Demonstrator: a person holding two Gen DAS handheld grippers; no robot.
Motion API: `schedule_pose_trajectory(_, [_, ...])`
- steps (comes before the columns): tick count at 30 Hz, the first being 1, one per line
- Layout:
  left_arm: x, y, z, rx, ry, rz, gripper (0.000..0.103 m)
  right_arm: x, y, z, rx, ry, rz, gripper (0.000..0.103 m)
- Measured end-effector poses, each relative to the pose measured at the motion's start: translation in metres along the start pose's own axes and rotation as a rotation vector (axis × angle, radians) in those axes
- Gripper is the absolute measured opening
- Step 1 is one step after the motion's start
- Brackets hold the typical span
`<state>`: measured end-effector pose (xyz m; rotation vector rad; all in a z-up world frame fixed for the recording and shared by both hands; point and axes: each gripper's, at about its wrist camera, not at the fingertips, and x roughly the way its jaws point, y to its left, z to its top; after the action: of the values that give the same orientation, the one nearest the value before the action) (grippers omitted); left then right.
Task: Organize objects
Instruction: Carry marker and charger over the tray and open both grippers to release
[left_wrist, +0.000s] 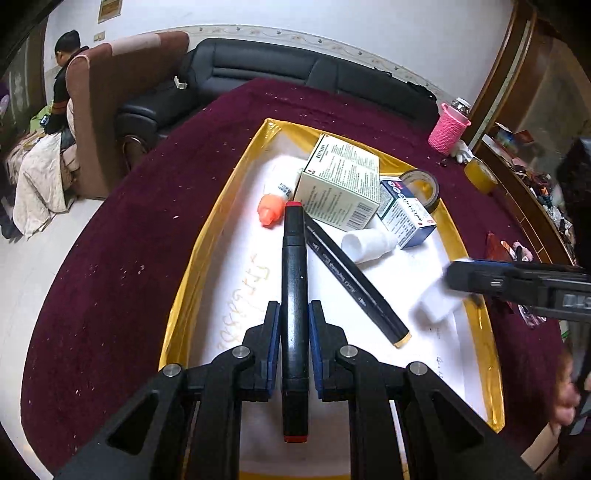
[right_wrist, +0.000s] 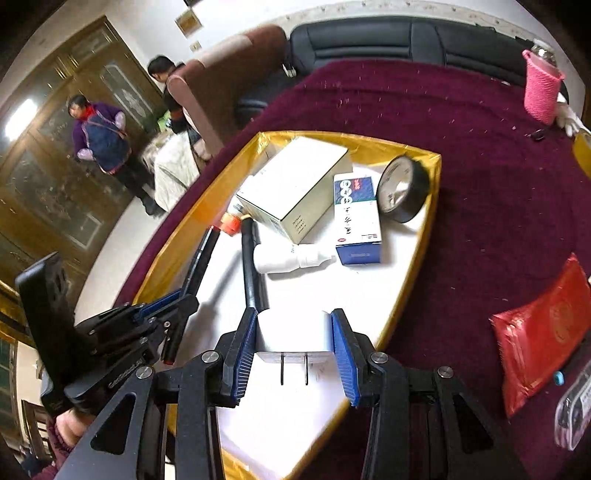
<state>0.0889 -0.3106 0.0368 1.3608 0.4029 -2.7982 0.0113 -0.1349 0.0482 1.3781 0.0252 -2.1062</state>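
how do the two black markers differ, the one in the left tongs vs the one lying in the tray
The red-capped marker is clamped between the pads of the left tongs; the yellow-capped marker lies loose in the gold tray, apart from any tongs. The red-capped marker looks thicker; the yellow-capped one is slimmer and bears white lettering. The yellow-capped one lies at an angle to the held one. Both have long black barrels.

boxes (left_wrist: 341, 181), tape roll (left_wrist: 423, 188) at tray (left_wrist: 207, 236) far end; bottle (left_wrist: 369, 243) before them
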Motion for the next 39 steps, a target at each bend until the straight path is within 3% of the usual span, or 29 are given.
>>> schedule_pose_trajectory(6, [0.007, 0.001, 0.006, -0.021, -0.005, -0.020, 0.015, 0.021, 0.001, 0.015, 0.005, 0.020, -0.046, 0.044])
schedule_pose_trajectory(9, [0.004, 0.003, 0.007, -0.038, -0.030, -0.041, 0.019, 0.025, 0.005, 0.018, -0.014, 0.022, -0.077, 0.044])
schedule_pose_trajectory(14, [-0.005, 0.000, 0.006, -0.048, -0.069, -0.101, 0.043, 0.030, 0.011, 0.020, -0.042, 0.006, -0.125, 0.044])
schedule_pose_trajectory(16, [-0.010, -0.004, 0.006, -0.042, -0.085, -0.111, 0.060, 0.032, 0.011, 0.023, -0.043, -0.007, -0.130, 0.045])
schedule_pose_trajectory(18, [-0.019, -0.007, 0.004, -0.033, -0.118, -0.076, 0.077, 0.030, 0.013, 0.024, -0.055, -0.028, -0.128, 0.047])
schedule_pose_trajectory(28, [-0.046, 0.011, -0.006, -0.118, -0.185, -0.085, 0.083, -0.023, 0.034, 0.012, -0.141, -0.201, -0.166, 0.085])
schedule_pose_trajectory(39, [-0.064, 0.007, -0.017, -0.146, -0.209, -0.074, 0.085, -0.064, 0.042, -0.019, -0.218, -0.331, -0.314, 0.095])
